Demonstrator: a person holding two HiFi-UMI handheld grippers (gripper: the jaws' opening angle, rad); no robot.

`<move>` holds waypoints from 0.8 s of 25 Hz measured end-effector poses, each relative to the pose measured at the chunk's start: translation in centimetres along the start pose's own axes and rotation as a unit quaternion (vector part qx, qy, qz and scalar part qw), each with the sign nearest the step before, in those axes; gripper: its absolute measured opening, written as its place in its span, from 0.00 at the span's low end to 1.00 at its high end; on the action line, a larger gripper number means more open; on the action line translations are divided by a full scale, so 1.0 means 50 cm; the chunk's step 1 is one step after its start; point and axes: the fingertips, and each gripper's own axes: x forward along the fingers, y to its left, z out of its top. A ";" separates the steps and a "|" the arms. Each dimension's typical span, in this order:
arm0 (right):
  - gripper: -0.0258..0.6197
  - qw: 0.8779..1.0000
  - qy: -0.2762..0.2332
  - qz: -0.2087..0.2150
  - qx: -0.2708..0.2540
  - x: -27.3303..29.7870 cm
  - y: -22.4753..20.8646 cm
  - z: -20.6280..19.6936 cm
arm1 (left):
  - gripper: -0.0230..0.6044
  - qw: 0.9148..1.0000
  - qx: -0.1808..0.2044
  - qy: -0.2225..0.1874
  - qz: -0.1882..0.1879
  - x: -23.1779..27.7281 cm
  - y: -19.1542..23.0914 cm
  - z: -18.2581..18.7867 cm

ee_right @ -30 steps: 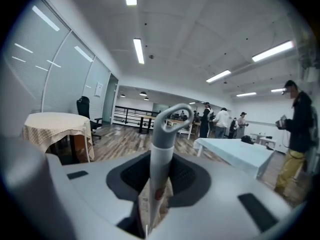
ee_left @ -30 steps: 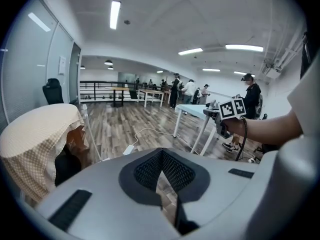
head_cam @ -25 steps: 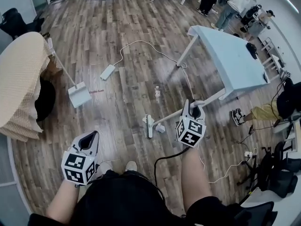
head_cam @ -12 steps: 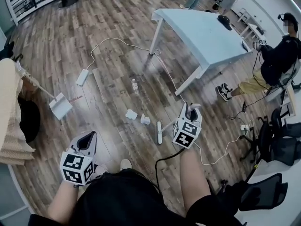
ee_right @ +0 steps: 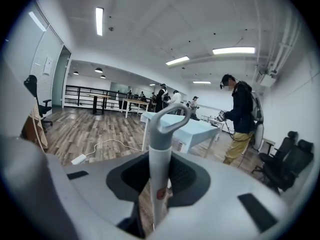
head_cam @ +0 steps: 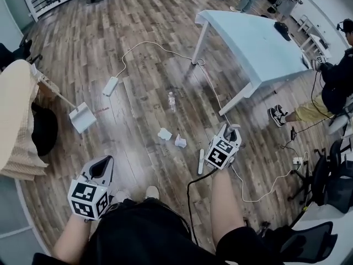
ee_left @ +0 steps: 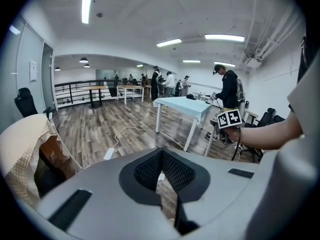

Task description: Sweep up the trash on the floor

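Observation:
Two crumpled white paper scraps (head_cam: 164, 133) (head_cam: 180, 142) lie on the wood floor ahead of my feet, and a small plastic bottle (head_cam: 171, 101) lies farther out. My right gripper (head_cam: 230, 128) (ee_right: 159, 179) is shut on the white broom handle (ee_right: 160, 149), whose looped top stands up between the jaws. The broom head (head_cam: 201, 162) rests on the floor just right of the scraps, apart from them. Low at the left, my left gripper (head_cam: 103, 166) (ee_left: 165, 194) is shut and holds nothing. A white long-handled dustpan (head_cam: 83, 117) sits on the floor far left.
A light blue table (head_cam: 253, 43) stands at the back right, with people beyond and beside it. A power strip (head_cam: 111, 85) and its white cable run across the floor. A beige covered object (head_cam: 16, 115) fills the left edge. More cables and office chairs (head_cam: 331, 181) sit at the right.
The broom head, among the paper scraps a second ago, now lies to their right, closer to me. The head view has swung. The left gripper has stayed put.

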 end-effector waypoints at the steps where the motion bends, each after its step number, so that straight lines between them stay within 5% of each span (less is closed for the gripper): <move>1: 0.19 1.000 -0.001 0.004 0.004 0.006 0.011 0.003 | 0.03 1.000 -0.003 0.002 0.005 -0.004 0.003 -0.004; 20: 0.19 0.993 -0.010 0.117 0.023 0.071 0.256 0.097 | 0.03 0.997 -0.038 -0.006 0.063 -0.049 0.044 -0.022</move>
